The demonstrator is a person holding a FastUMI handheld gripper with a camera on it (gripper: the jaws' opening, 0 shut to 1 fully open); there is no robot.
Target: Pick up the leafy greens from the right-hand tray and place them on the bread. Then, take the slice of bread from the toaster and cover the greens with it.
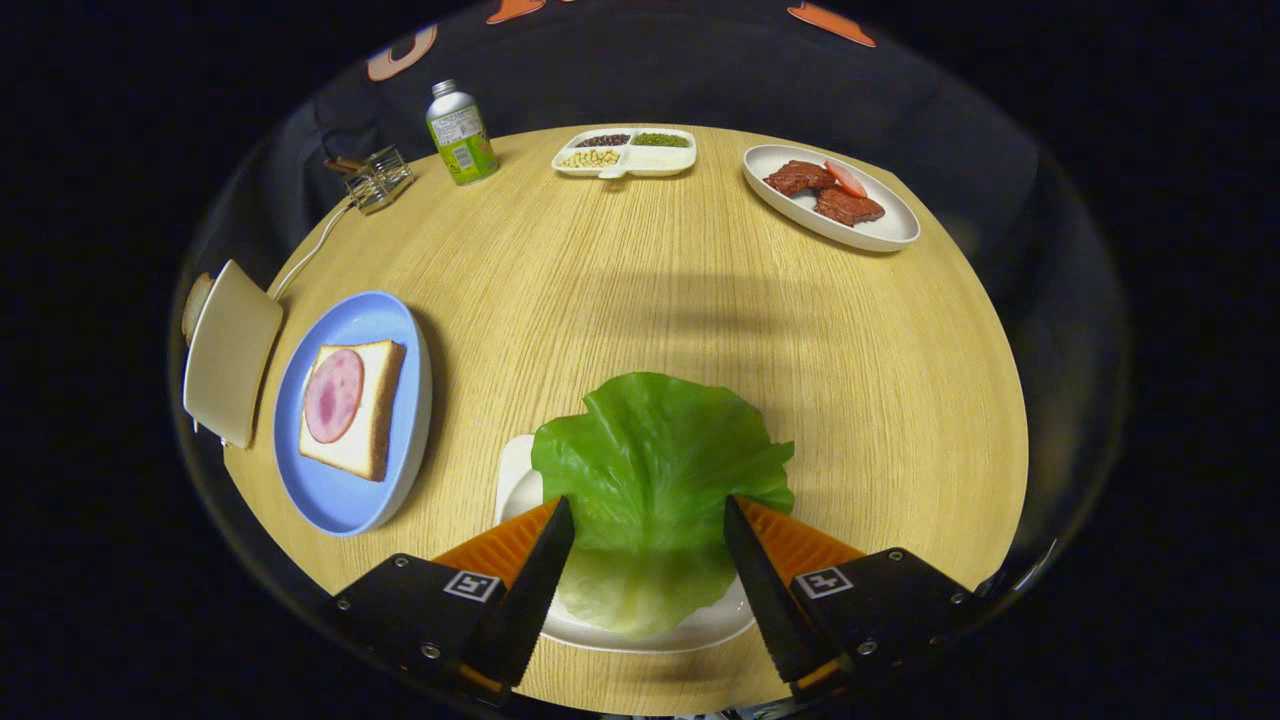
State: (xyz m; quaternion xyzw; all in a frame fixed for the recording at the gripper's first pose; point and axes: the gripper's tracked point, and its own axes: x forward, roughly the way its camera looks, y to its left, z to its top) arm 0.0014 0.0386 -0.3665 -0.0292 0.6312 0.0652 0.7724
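While the gripper hangs over the round wooden bench with its jaws spread wide, the lettuce leaf lies between them on a white tray. The ham-topped bread sits on a blue plate, well apart.

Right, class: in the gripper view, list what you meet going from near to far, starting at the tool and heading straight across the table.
Open tool straddling the lettuce leaf → white tray under the leaf → bare wooden table → divided dish of beans at the far edge.
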